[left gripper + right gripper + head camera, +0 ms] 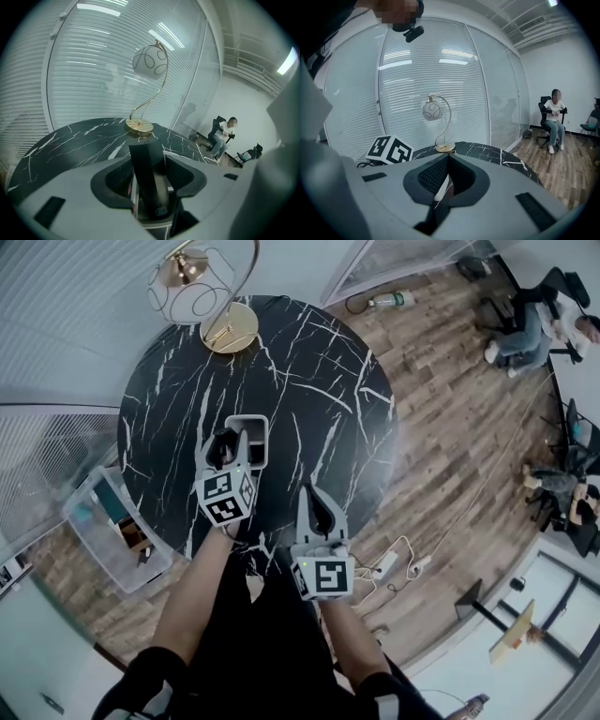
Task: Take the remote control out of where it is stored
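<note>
Black marble with white veins tops the round table (309, 381), which stands on a wood floor (450, 409) beside glass walls with blinds (93, 70). At the table's far edge stands a gold lamp (202, 296) with a curved stem and a wire globe shade.

Near the front of the table sits a small grey holder (255, 426). The left gripper (232, 442) reaches over it from the near side. In the left gripper view a black remote control (149, 178) stands upright in that holder, right between the jaws. The jaws are spread wide, and the ribbed pads (117, 178) flank the remote's two long sides. They lie just beside it, with no clear press on it. The remote's top end rises above the jaw tips, towards the lamp base.

The right gripper (307, 491) hangs at the table's near edge, well apart from the holder and to its right. In the right gripper view its jaws meet at the tips and nothing is caught between them.

On the floor to the left is a clear plastic bin (108, 526). A white power strip (386, 565) with cables lies to the right. A seated person (539, 324) is far off by the wall.
</note>
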Demonstrator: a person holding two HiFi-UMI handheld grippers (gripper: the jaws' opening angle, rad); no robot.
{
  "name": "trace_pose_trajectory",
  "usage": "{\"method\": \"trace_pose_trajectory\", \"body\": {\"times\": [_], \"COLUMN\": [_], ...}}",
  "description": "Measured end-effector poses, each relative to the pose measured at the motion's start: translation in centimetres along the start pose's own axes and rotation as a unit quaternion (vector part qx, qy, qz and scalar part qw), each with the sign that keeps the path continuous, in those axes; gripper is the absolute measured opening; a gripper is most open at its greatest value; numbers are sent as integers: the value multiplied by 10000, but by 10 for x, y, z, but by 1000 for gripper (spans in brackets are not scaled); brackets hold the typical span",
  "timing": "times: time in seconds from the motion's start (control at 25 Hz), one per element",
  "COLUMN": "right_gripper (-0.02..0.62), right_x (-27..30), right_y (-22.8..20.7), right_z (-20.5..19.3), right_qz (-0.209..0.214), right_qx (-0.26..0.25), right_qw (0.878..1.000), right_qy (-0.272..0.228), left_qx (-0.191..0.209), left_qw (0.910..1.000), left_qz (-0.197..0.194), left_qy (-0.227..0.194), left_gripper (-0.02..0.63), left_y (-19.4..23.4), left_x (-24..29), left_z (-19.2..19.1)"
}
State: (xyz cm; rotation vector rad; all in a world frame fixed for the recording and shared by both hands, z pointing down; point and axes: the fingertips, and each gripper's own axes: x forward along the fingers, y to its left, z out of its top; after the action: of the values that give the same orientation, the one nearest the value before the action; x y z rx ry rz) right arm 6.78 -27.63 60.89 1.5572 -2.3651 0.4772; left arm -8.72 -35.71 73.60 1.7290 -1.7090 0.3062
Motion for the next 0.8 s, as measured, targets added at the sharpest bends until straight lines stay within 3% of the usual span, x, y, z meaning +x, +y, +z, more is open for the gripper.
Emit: {"method": "trace_pose_trajectory", "body": {"times": [0.28,0.8], "right_gripper": [2,2], "right_x": [3,-11], "right_y": [-3,1], "right_z": [1,-5], "right_qz": [-57,-84], "right_qx": [39,19], "right_qw": [10000,9999], "right_qy": [-47,-60], "left_qx": [-52,300], "left_qw": [9999,9975], "left_qz": [-90,-134], "left_qy": [-100,-628], "left_gripper": [207,199], "left_y": [-2,-6], "left_x": [-3,-26], "left_z": [3,30]}}
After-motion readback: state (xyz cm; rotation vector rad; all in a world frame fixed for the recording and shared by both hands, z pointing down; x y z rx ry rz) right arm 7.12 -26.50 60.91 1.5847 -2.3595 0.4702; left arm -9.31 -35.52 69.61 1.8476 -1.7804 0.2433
